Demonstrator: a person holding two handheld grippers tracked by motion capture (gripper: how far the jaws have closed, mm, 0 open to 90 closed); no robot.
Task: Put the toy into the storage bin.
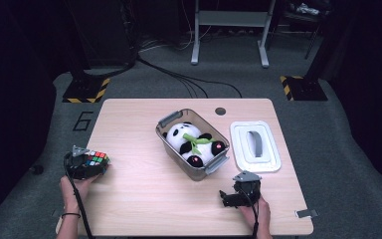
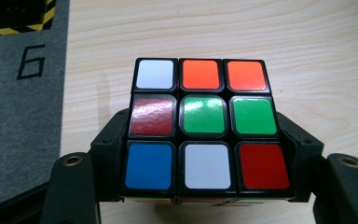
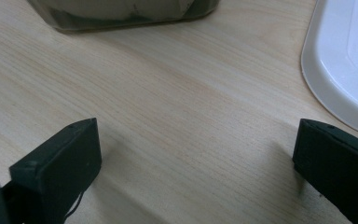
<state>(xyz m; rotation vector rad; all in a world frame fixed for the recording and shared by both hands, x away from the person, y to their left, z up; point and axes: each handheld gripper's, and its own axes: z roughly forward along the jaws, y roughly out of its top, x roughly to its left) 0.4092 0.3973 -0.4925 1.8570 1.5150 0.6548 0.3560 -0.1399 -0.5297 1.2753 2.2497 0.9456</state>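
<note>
The left gripper (image 2: 200,186) is clamping a Rubik's cube (image 2: 204,126) between its two black jaws, which are pressing on the cube's opposite sides about halfway closed; the cube is sitting at the table's (image 1: 144,199) left edge, around nine o'clock from the bin (image 1: 214,167). The right gripper (image 3: 191,172) is resting with its jaws spread wide (nothing between them but bare wood), near the table's front edge. A plush panda (image 1: 191,142) is lying in the clear bin, and the white lid (image 1: 255,147) is lying at the bin's three o'clock.
</note>
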